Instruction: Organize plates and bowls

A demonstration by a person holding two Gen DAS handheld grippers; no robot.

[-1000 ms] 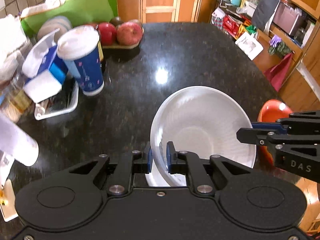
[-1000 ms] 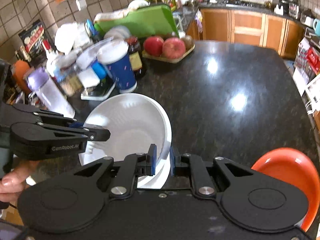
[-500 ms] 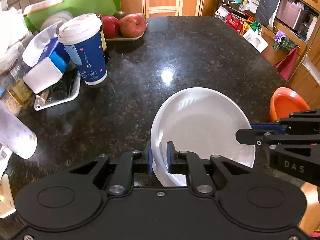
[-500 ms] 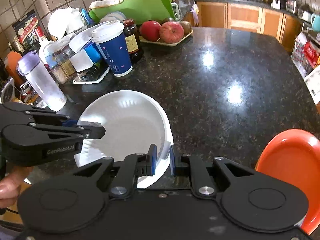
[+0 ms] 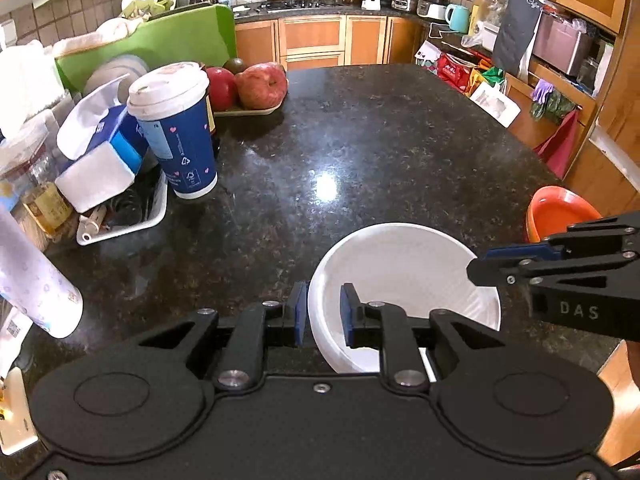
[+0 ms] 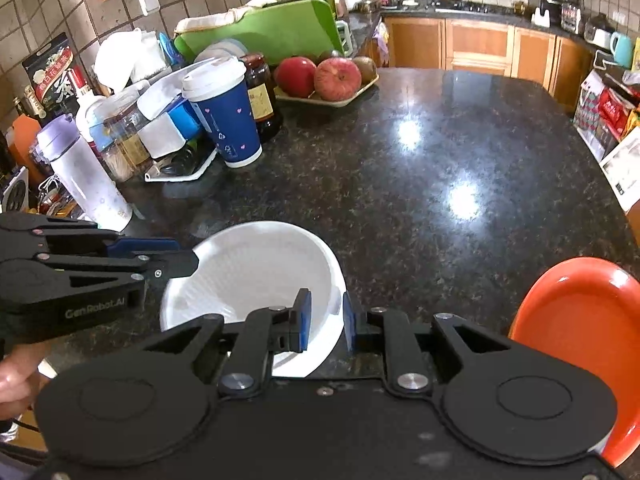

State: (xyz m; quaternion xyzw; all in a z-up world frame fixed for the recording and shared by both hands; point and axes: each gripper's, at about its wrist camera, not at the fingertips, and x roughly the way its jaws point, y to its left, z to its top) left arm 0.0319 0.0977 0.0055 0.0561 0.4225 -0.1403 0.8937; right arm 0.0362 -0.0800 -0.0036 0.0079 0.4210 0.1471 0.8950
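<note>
A white bowl [image 5: 404,272] rests on the black granite counter [image 5: 360,140] near its front edge. My left gripper [image 5: 323,314] straddles the bowl's left rim; its jaws are opening and the blue pads stand clear of the rim. My right gripper [image 6: 325,320] straddles the right rim of the same white bowl [image 6: 248,264], jaws opening too, with a gap at the inner pad. Each gripper shows in the other's view: the right gripper [image 5: 476,270] and the left gripper [image 6: 188,258]. An orange bowl [image 6: 580,320] sits to the right, also visible as the orange bowl [image 5: 560,212].
A blue paper cup [image 5: 176,136], a tissue box [image 5: 104,152], a white tray [image 5: 132,220] and a pale bottle [image 6: 86,176] crowd the left side. Apples on a tray [image 6: 332,80] lie at the back. A hand [image 6: 14,384] holds the left gripper.
The bowl was held tilted by both shut grippers and has come down flat onto the counter. Both pairs of jaws have parted from its rim.
</note>
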